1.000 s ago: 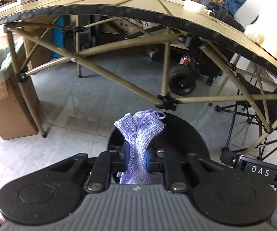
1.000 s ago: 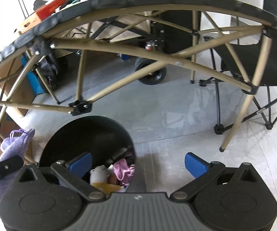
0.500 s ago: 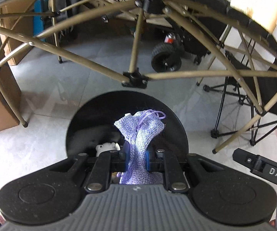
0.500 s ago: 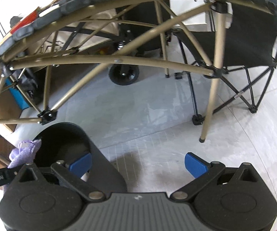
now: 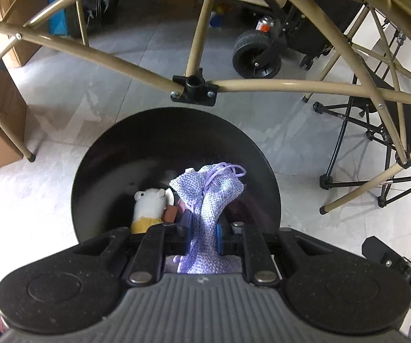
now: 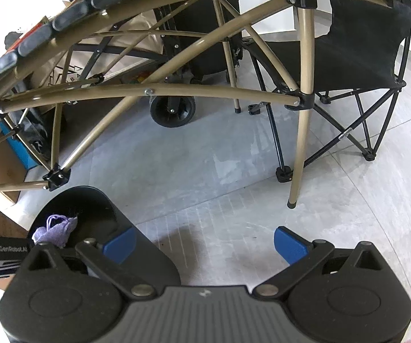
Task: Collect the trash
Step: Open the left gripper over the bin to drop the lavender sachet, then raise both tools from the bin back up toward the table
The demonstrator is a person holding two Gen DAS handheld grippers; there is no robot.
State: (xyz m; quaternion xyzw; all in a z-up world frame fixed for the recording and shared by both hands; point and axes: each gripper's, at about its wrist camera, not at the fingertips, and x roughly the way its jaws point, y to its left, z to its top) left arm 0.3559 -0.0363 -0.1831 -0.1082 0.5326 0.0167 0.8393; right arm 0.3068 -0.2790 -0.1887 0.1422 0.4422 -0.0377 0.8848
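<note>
Plush toy point(image 5: 148, 206) in left view only

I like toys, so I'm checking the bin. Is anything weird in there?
Yes. A white stuffed animal lies inside the black bin, odd among trash. The left gripper holds a purple knitted pouch over it.
</note>
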